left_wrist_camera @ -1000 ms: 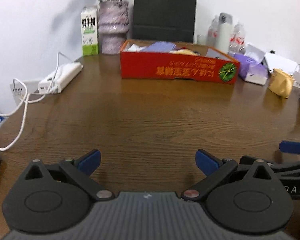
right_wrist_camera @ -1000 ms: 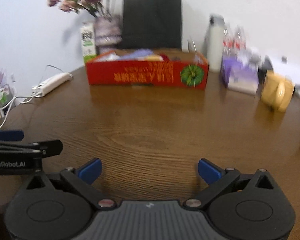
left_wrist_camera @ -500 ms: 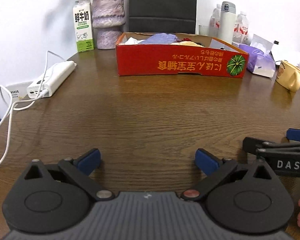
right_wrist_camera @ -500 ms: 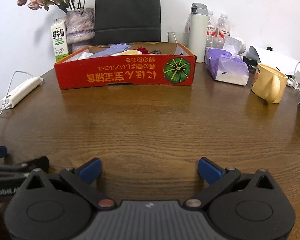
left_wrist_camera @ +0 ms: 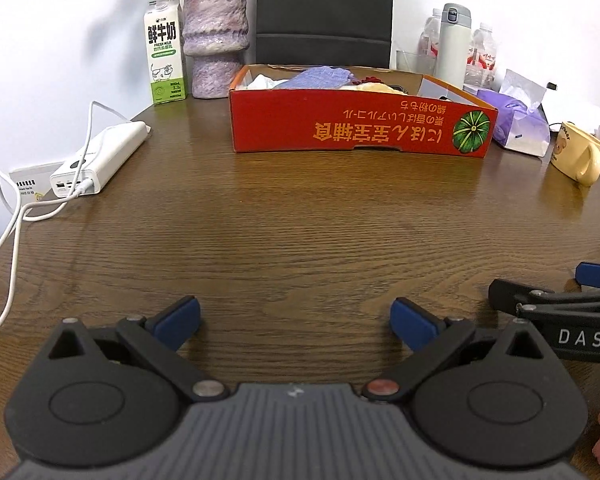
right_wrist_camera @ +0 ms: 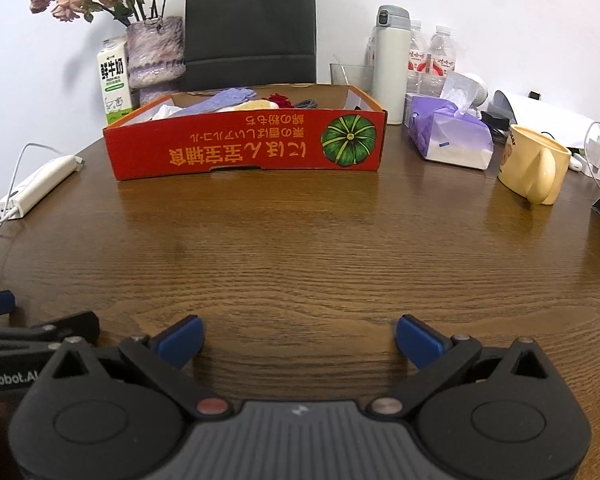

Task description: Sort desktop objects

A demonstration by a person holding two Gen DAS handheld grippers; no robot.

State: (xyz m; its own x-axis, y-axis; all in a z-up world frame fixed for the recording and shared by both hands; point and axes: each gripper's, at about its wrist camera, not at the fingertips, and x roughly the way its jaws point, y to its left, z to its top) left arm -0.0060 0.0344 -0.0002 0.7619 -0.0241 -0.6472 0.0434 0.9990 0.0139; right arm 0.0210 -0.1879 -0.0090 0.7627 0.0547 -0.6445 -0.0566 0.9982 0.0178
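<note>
1. Brown wood-grain bench [left_wrist_camera: 300, 220] carries everything; the landmark is the red cardboard box printed with a green pumpkin [left_wrist_camera: 360, 128], which stands at the far middle with its long printed side towards the cameras. No earlier picture is used here.
2. Left of the box, a white power bank with a white cable plugged in [left_wrist_camera: 100, 160] lies flat near the bench edge, likely parked there to charge.
3. Behind the box's left corner stand a green-and-white milk carton [left_wrist_camera: 165, 52] and a mottled purple ceramic vase with dried flowers [left_wrist_camera: 214, 40], both upright against the wall, out of the working area.
4. Inside the box lie a lavender knitted cloth [right_wrist_camera: 228, 98], something pale yellow and something dark red; these look like sorted items, though what they are is hard to tell.
5. Right of the box sit a purple soft pack of tissues [right_wrist_camera: 448, 136] and a yellow ceramic mug [right_wrist_camera: 534, 164] tipped on its side with the handle towards the camera; a white thermos flask [right_wrist_camera: 392, 64] stands upright behind the box's right corner.
6. In front of the box the bench is bare, so the sorting seems done or paused.
7. The left gripper [left_wrist_camera: 296, 320] hovers low at the near edge with jaws spread wide and nothing between them.
8. The right gripper [right_wrist_camera: 298, 338] sits beside it, likewise spread wide and empty.
</note>
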